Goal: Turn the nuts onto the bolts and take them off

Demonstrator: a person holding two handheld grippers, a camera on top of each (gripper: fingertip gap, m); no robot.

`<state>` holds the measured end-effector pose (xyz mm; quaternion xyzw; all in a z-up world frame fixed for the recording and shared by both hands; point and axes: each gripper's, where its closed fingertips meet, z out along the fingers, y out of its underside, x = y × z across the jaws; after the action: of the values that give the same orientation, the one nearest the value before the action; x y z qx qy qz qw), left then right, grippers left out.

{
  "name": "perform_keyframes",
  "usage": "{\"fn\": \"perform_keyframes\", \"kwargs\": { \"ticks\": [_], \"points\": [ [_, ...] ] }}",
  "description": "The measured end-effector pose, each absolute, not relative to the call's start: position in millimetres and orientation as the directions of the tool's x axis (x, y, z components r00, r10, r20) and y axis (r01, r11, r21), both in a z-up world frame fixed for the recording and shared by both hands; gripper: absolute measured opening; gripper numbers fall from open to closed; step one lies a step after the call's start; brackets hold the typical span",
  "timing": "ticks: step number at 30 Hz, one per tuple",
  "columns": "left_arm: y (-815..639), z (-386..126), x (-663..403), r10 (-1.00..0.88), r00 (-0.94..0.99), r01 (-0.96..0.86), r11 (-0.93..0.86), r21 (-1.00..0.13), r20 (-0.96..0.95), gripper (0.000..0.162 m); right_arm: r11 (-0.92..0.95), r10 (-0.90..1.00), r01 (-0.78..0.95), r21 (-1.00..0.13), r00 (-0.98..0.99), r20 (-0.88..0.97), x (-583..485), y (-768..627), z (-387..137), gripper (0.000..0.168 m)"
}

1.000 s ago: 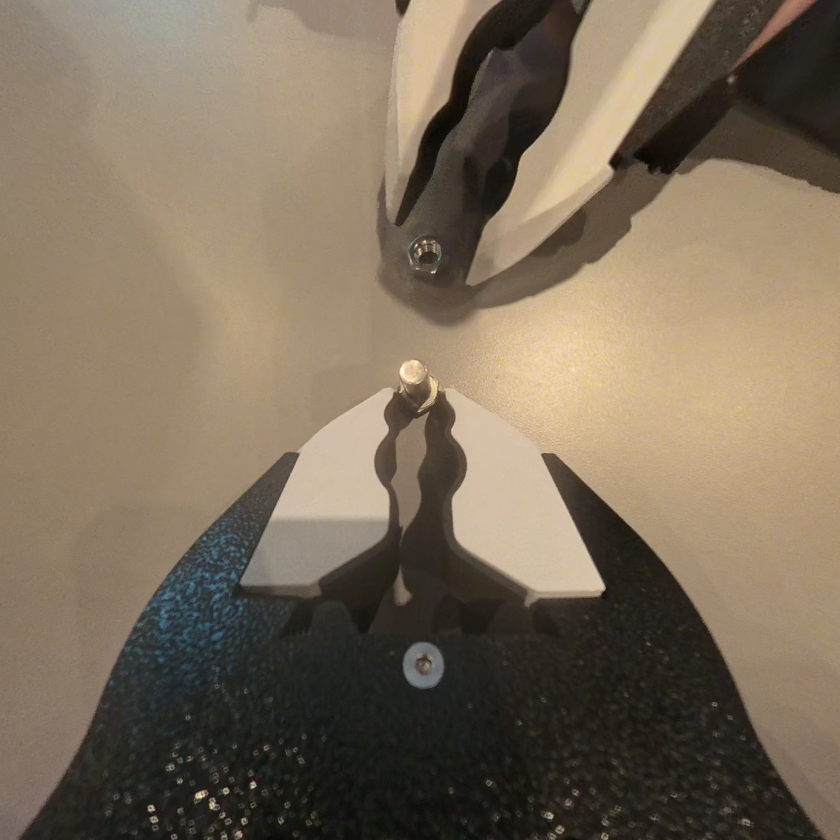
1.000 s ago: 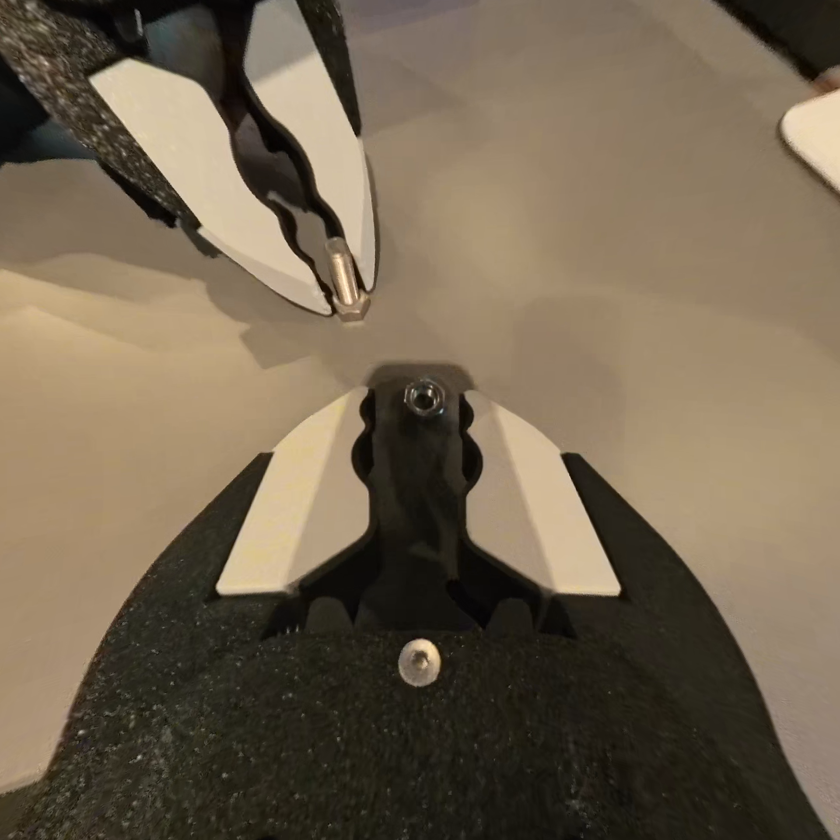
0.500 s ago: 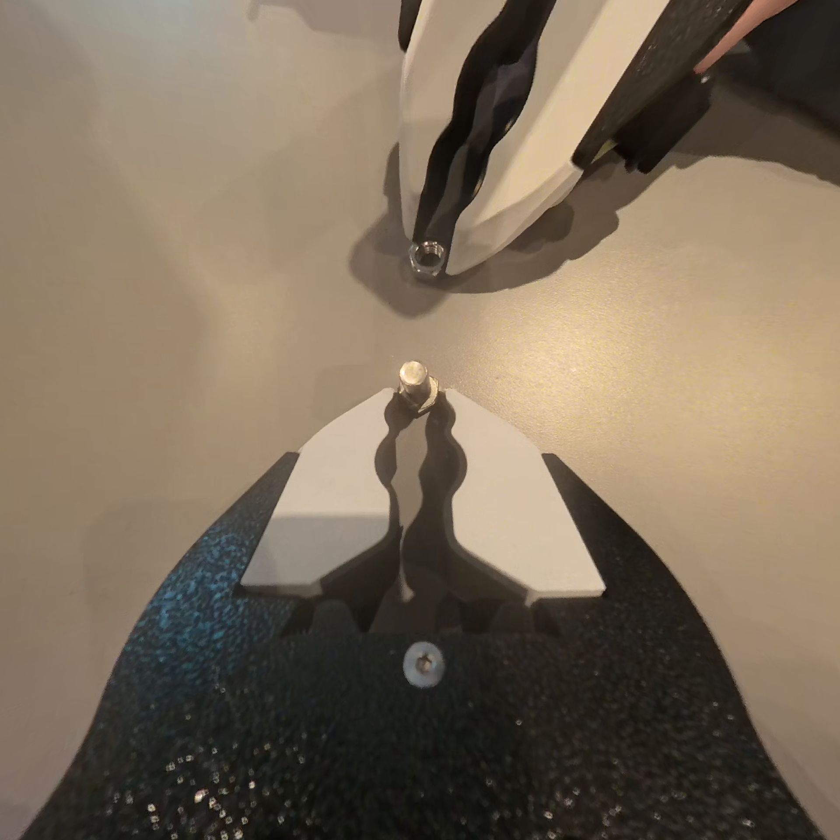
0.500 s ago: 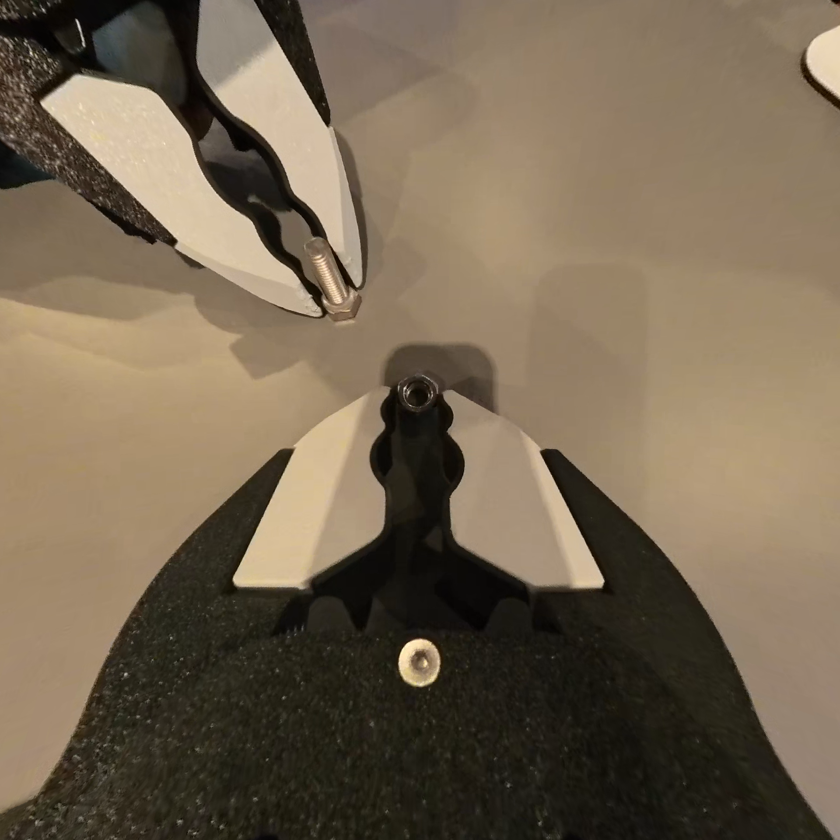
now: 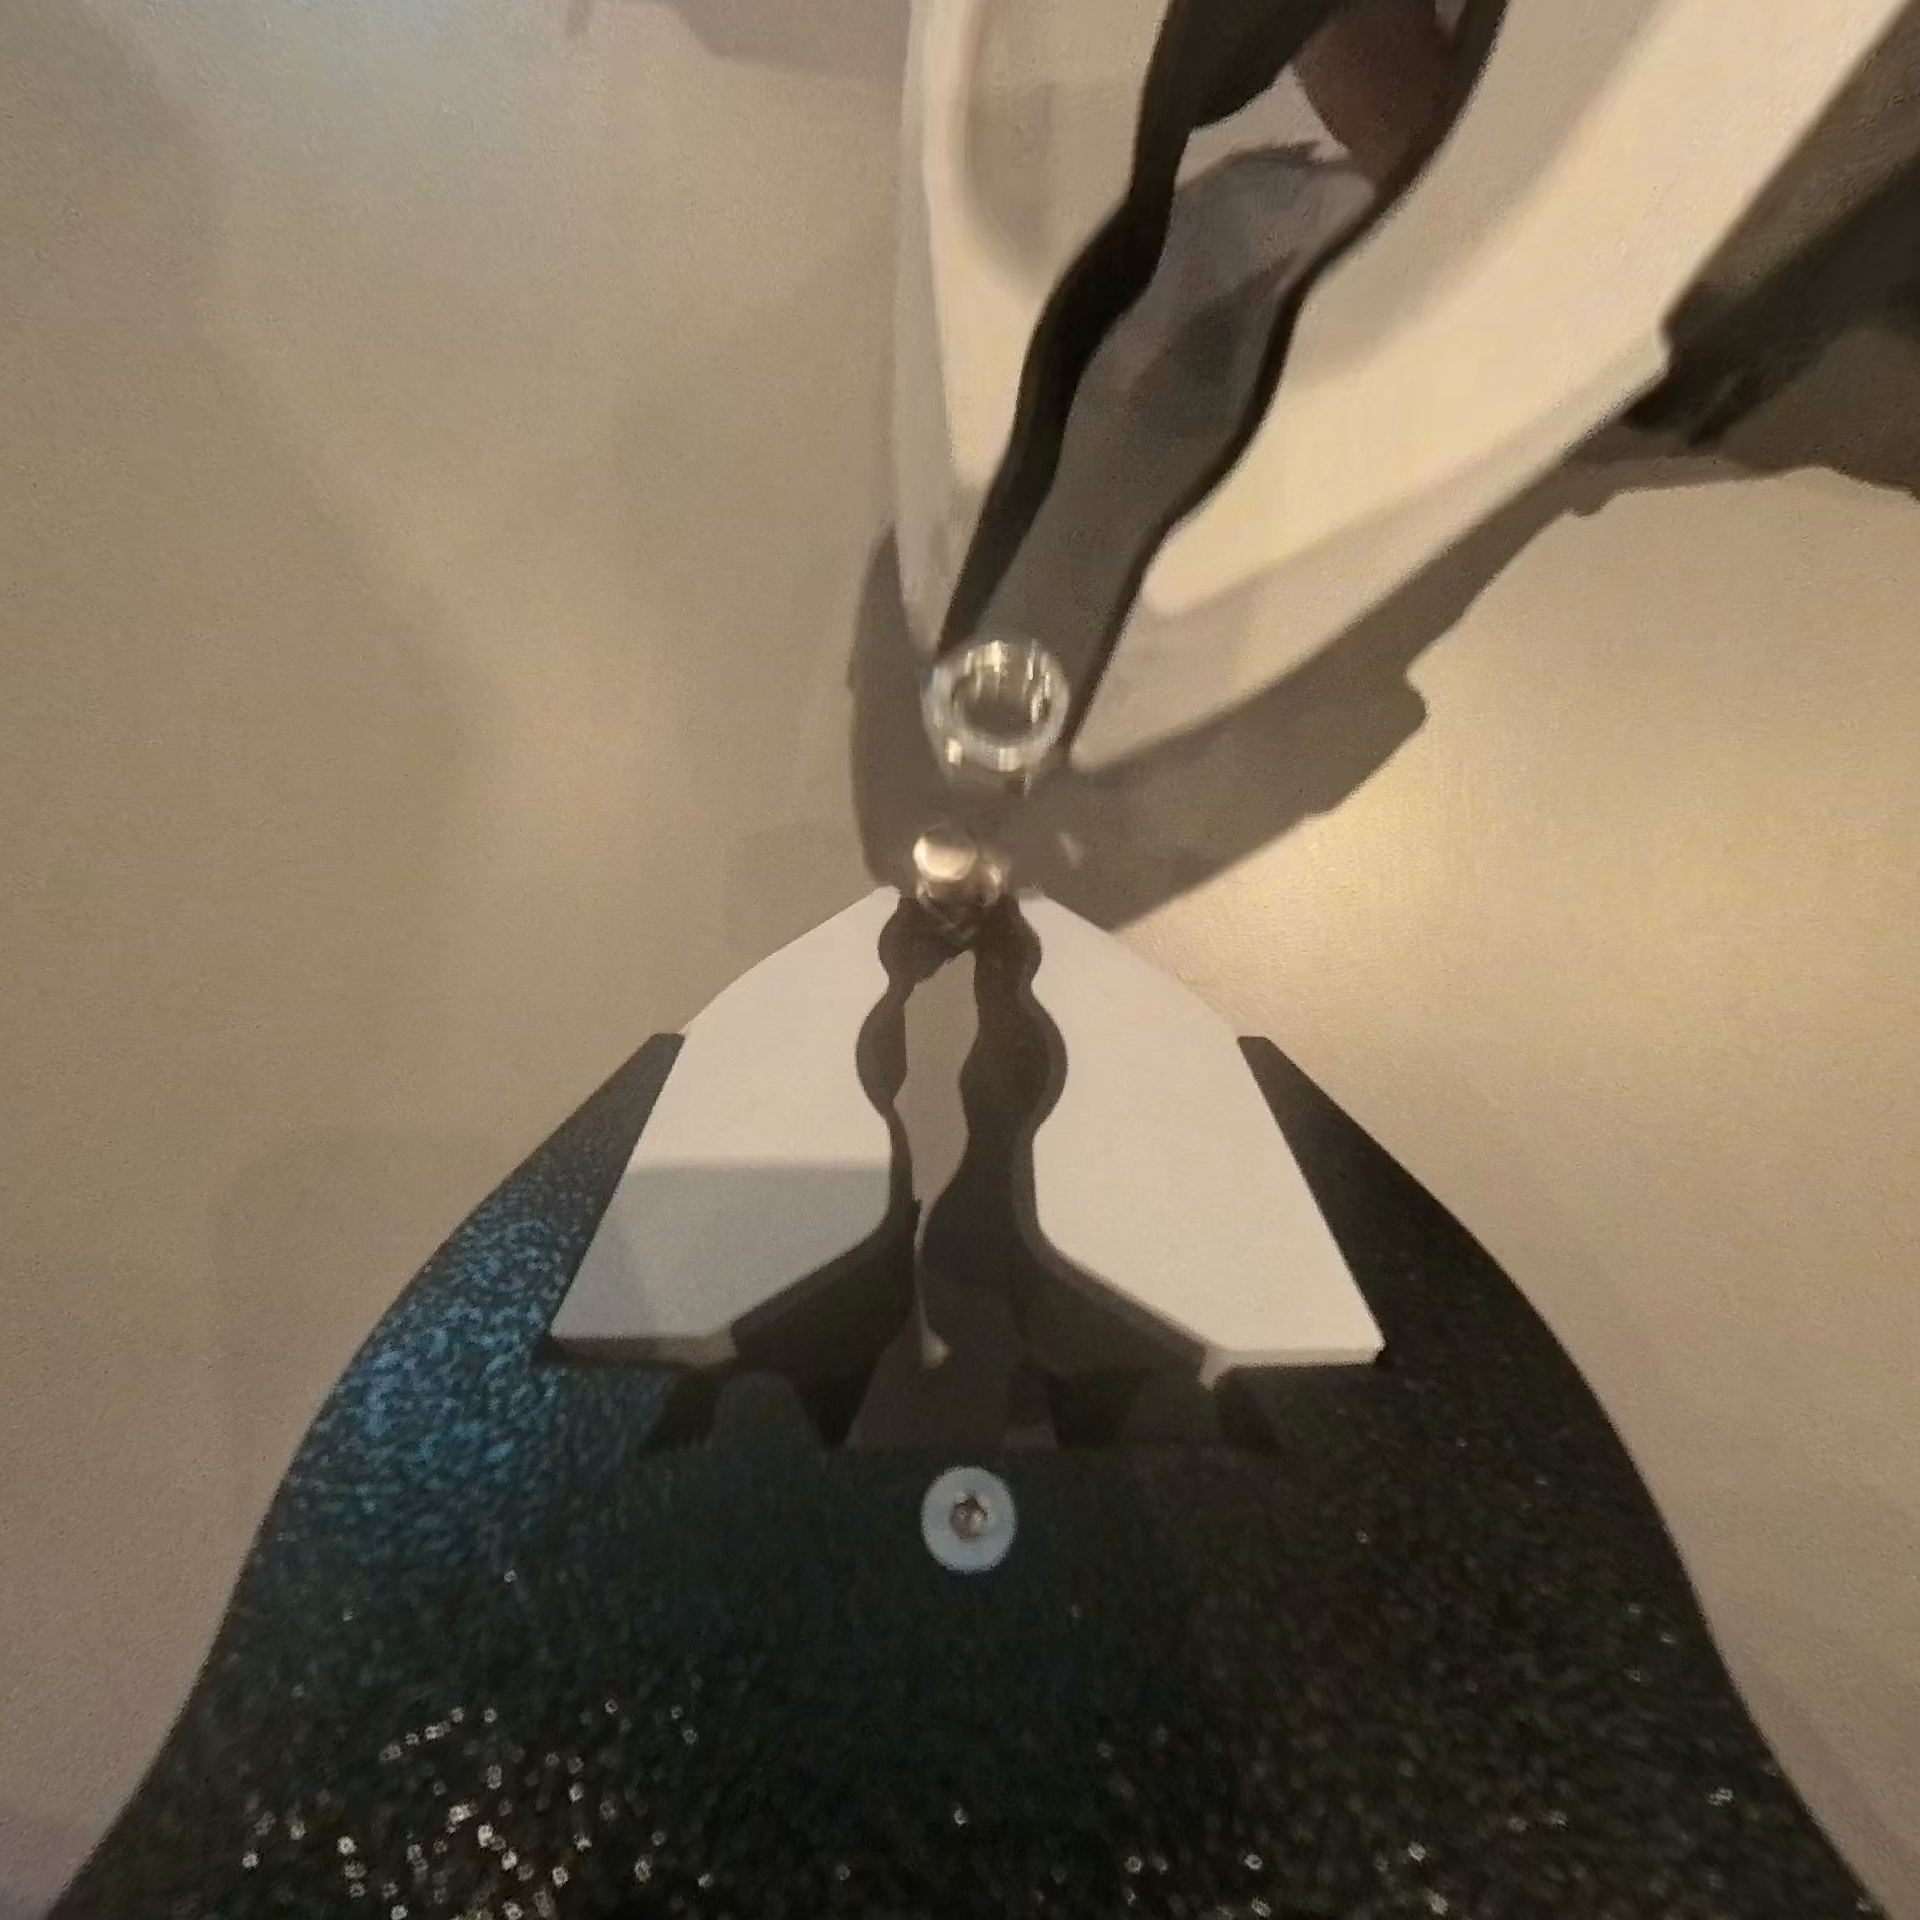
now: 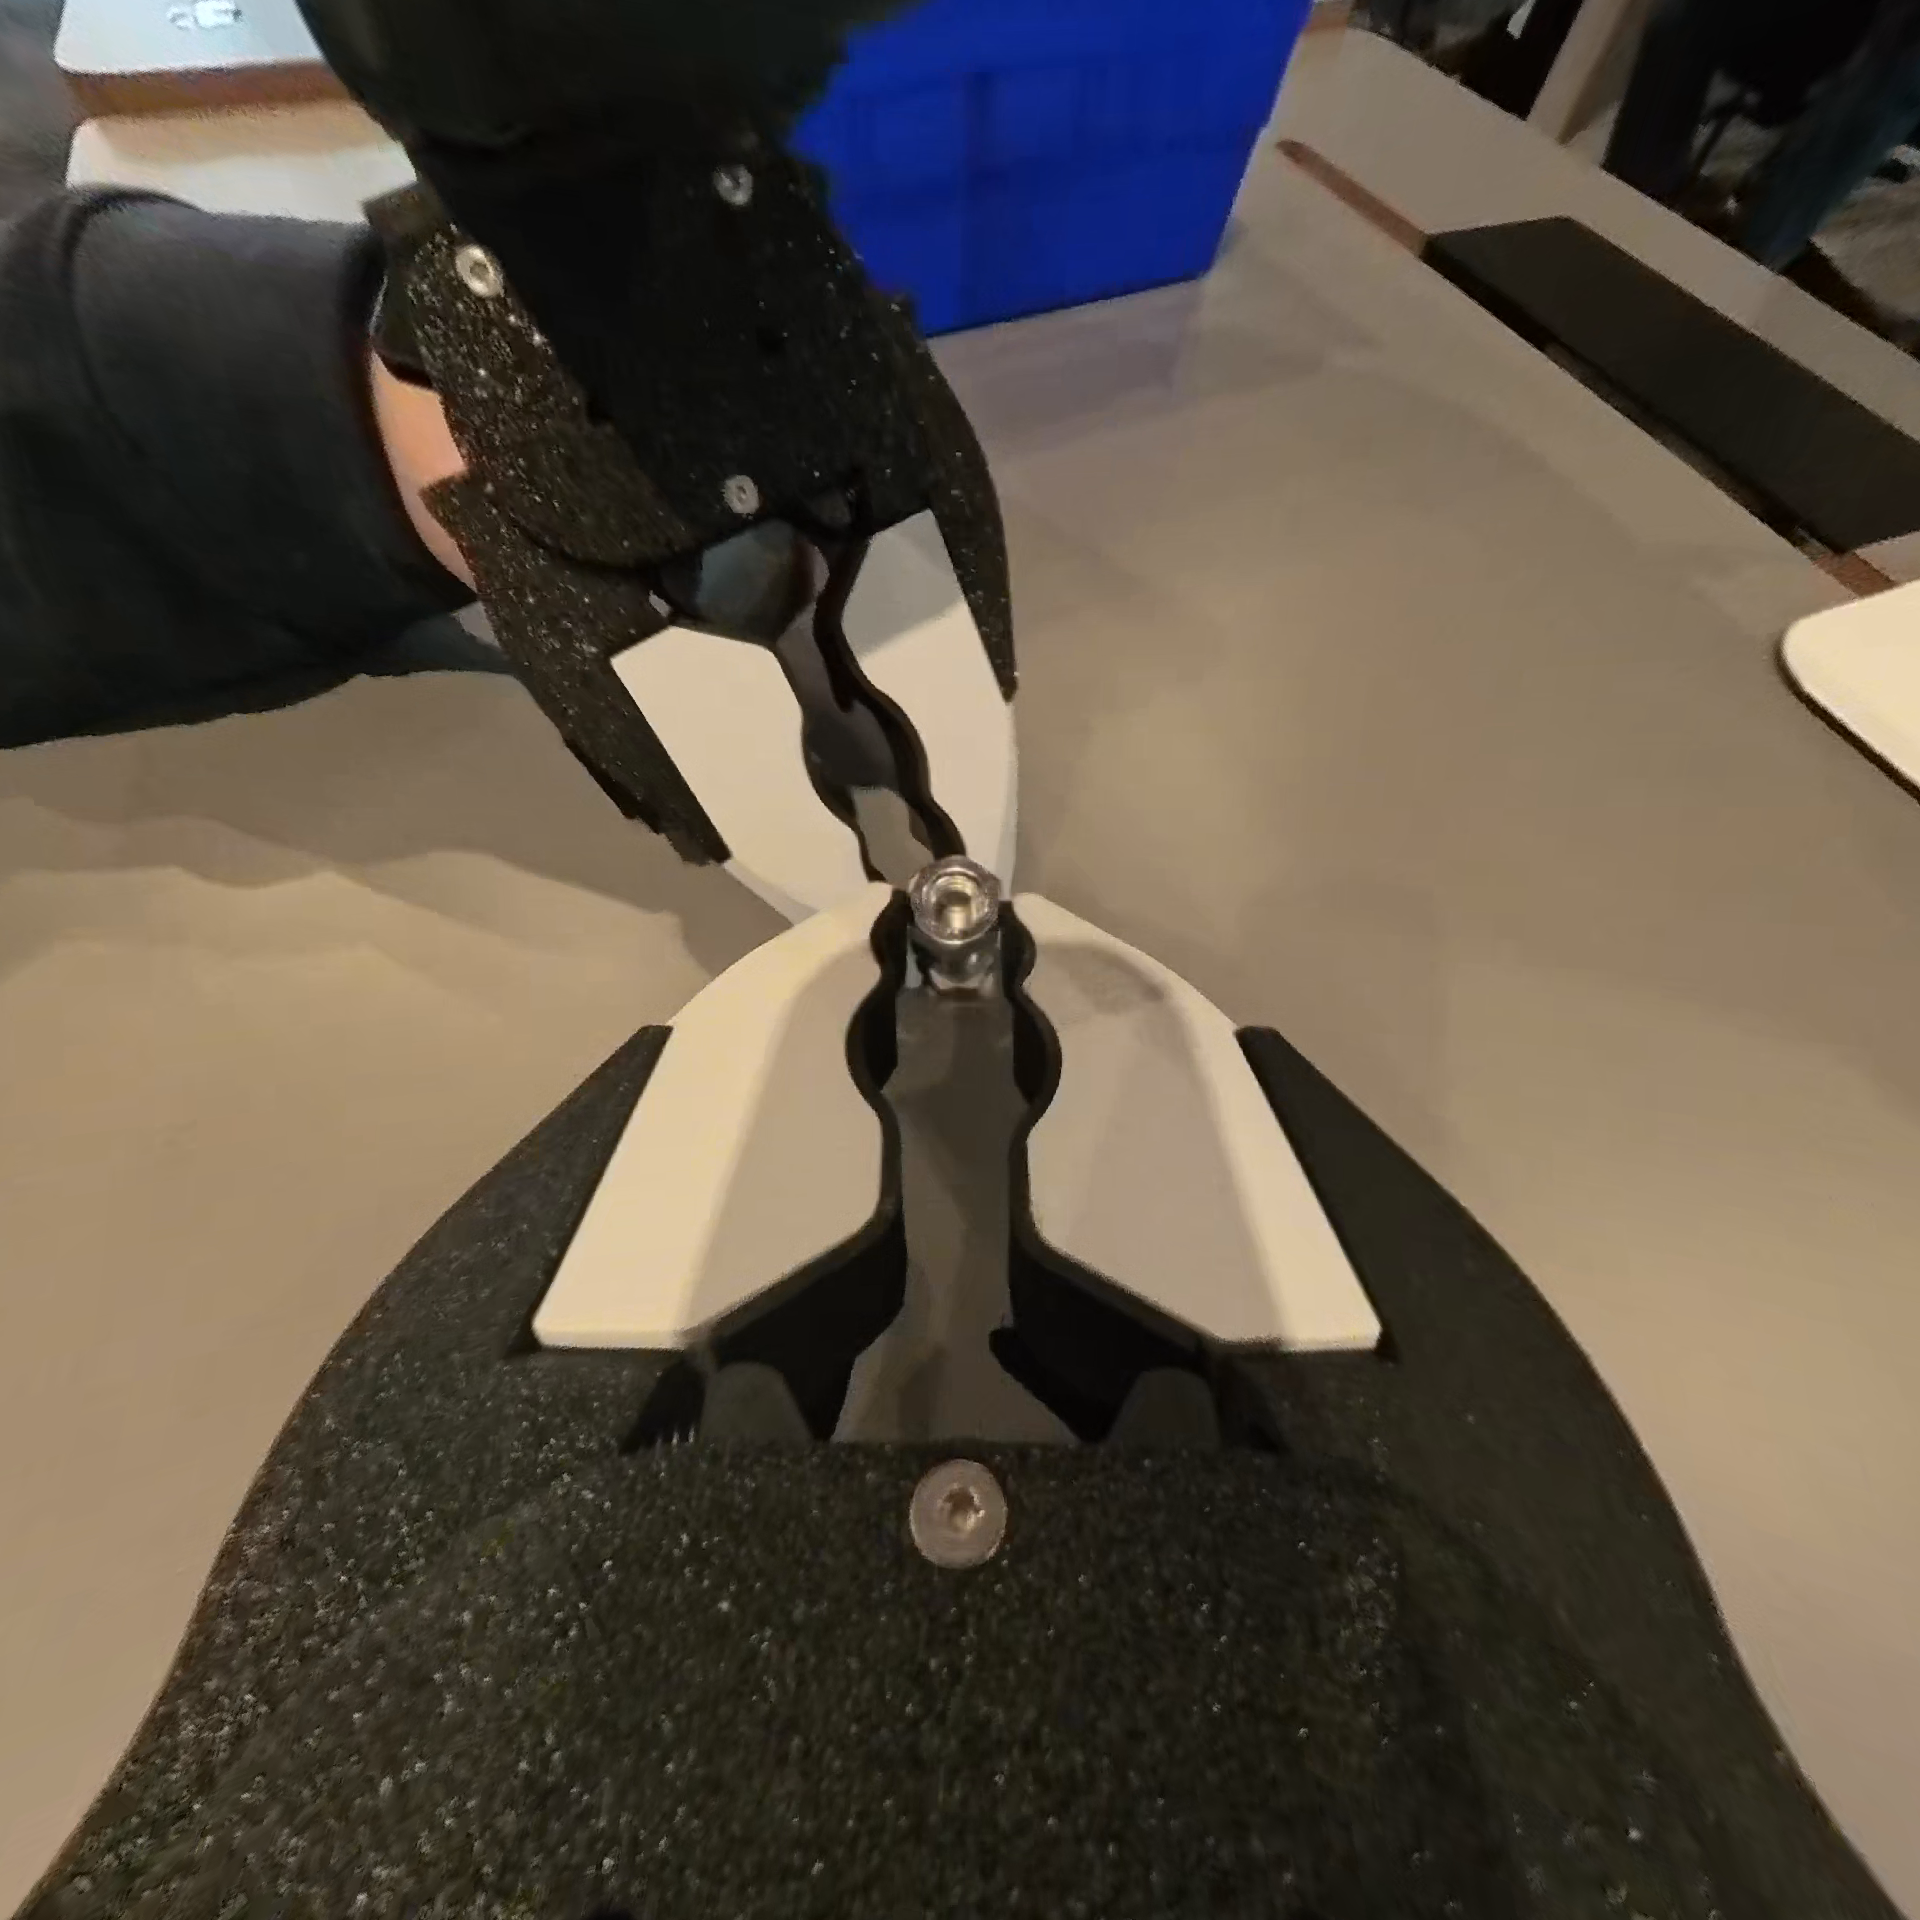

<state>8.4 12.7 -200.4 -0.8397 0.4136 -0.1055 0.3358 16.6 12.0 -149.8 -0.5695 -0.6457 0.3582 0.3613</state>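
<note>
Fingertips of the left gripper [image 5: 951, 902] are pinched on a small steel bolt [image 5: 948, 871], which juts forward past the white finger pads [image 5: 769, 1132] with its rounded end facing away from the camera. Just beyond it, nearly touching, hangs a hex nut [image 5: 1000, 715], its bore turned toward the bolt's end. The nut sits clamped at the tip of the right gripper [image 5: 1023, 686], which enters the left wrist view from the top right, tilted downward and blurred.

In the right wrist view the right gripper [image 6: 951, 914] reaches forward with its white pads [image 6: 727, 1132] closed on the nut [image 6: 954, 902], which is seen from behind at the very tips. Whether the bolt has entered the nut cannot be told from here, since the nut hides it. The left gripper [image 6: 935, 862] comes down steeply from the upper left, tip to tip with the right one, its black speckled body [image 6: 665, 343] above and a person's hand [image 6: 416, 488] in a dark sleeve [image 6: 177, 447] behind it.

Both tools hover over a plain beige-grey tabletop [image 6: 1351, 727], where they throw soft shadows. Farther back on the table stands a blue bin [image 6: 1039, 145]. To the right lie a black flat strip [image 6: 1683, 374] and, at the edge, the corner of a white rounded object [image 6: 1860, 686]. Dark, unclear shapes fill the far right background.
</note>
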Motion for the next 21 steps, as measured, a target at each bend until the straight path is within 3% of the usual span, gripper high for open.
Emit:
{"fn": "perform_keyframes", "kwargs": {
  "ticks": [12,21],
  "points": [
    [13.0,-200.2,8.3,-0.766,0.634,-0.627,-0.430,-0.649,-0.105,0.015,0.160,0.986,0.608,-0.778,-0.065,0.152,3.7,10.8,-162.9,0.017],
    [13.3,-200.3,8.3,-0.766,0.635,-0.624,-0.432,-0.651,-0.101,0.016,0.144,0.989,0.610,-0.779,-0.054,0.140,4.9,12.1,-163.2,0.017]
  ]
}}
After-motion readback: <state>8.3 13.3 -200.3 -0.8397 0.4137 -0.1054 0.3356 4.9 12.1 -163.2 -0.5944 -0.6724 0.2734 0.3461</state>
